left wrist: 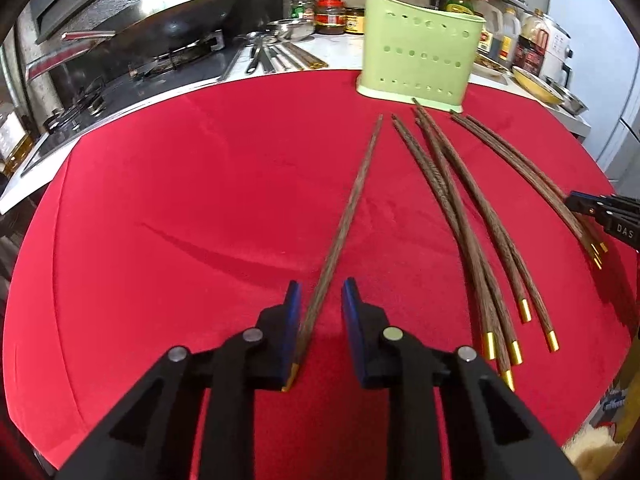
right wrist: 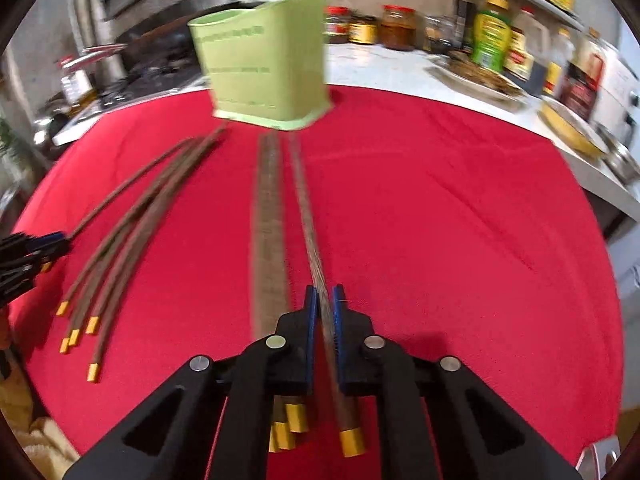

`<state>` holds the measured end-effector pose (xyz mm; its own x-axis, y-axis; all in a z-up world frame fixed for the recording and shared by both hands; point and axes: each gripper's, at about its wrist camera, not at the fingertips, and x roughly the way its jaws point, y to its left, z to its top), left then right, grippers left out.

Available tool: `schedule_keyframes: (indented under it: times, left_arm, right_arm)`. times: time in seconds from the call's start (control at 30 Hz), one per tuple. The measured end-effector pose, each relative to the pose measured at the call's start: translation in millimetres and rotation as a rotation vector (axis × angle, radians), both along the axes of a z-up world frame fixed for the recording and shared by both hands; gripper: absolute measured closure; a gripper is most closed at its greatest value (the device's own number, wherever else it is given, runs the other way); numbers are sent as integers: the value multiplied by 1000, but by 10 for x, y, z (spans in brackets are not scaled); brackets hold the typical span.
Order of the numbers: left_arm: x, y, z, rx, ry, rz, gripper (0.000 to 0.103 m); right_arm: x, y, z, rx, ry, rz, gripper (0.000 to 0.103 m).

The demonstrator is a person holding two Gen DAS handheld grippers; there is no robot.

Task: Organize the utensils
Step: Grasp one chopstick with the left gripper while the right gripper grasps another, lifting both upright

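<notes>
A kitchen counter was covered by a red cloth (left wrist: 200, 208), with a stove (left wrist: 152, 60) behind it on the left and jars and sauce bottles (left wrist: 332, 16) along the back wall and shelf. A pale green utensil holder (left wrist: 420, 56), perforated with round holes, stood upright at the far edge of the cloth, apparently the place meant for the chopsticks.

Dark wooden chopsticks with gold-capped ends lay on the cloth, thin tips pointing toward the holder. One lone chopstick (left wrist: 344, 216) lay apart on the left; a loose bunch of chopsticks (left wrist: 472, 232) fanned out in the middle, some crossing; a few more lay to the right.

The left gripper (left wrist: 318, 312) had its blue-padded fingers on either side of the lone chopstick near its gold end. The left pad touched the stick, but a clear gap remained on the right, so it was not yet clamped. Taking it near the thick end would probably let the thin tip lead into the holder.

The right gripper (right wrist: 322, 304) was clenched on a single chopstick (right wrist: 310, 216) near its thick end, the gold cap jutting back beneath the fingers. That stick ran straight ahead toward the holder. Two other gold-capped ends lay just beside it under the gripper, not gripped. This view was blurred.
</notes>
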<state>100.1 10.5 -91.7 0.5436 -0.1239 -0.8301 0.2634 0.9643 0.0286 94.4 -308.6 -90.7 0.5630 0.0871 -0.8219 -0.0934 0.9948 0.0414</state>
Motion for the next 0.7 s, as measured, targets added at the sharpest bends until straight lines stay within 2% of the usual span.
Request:
schedule_keyframes:
  times: [0.13, 0.2, 0.27, 0.37, 0.5, 0.67, 0.7]
  left_arm:
    - [-105, 58, 4, -14, -4, -9, 81]
    - [-172, 82, 2, -10, -10, -19, 81]
    - [-241, 97, -4, 1, -20, -30, 81]
    - [-295, 103, -12, 13, -36, -41, 81]
    - [-319, 44, -28, 51, -70, -61, 81]
    - [-322, 53, -39, 50, -85, -80, 81]
    - [-334, 36, -43, 60, -93, -87, 84]
  right_arm:
    - [-222, -102, -2, 30, -7, -1, 86]
    - [-336, -130, -2, 31, -14, 3, 73]
    - [-468, -167, -8, 26, -26, 1, 67]
    - [-640, -243, -19, 26, -52, -10, 67]
    - [-766, -319, -35, 35, -95, -30, 77]
    - [-807, -269, -46, 0, -143, -27, 81]
    - [-812, -262, -47, 0, -147, -25, 84]
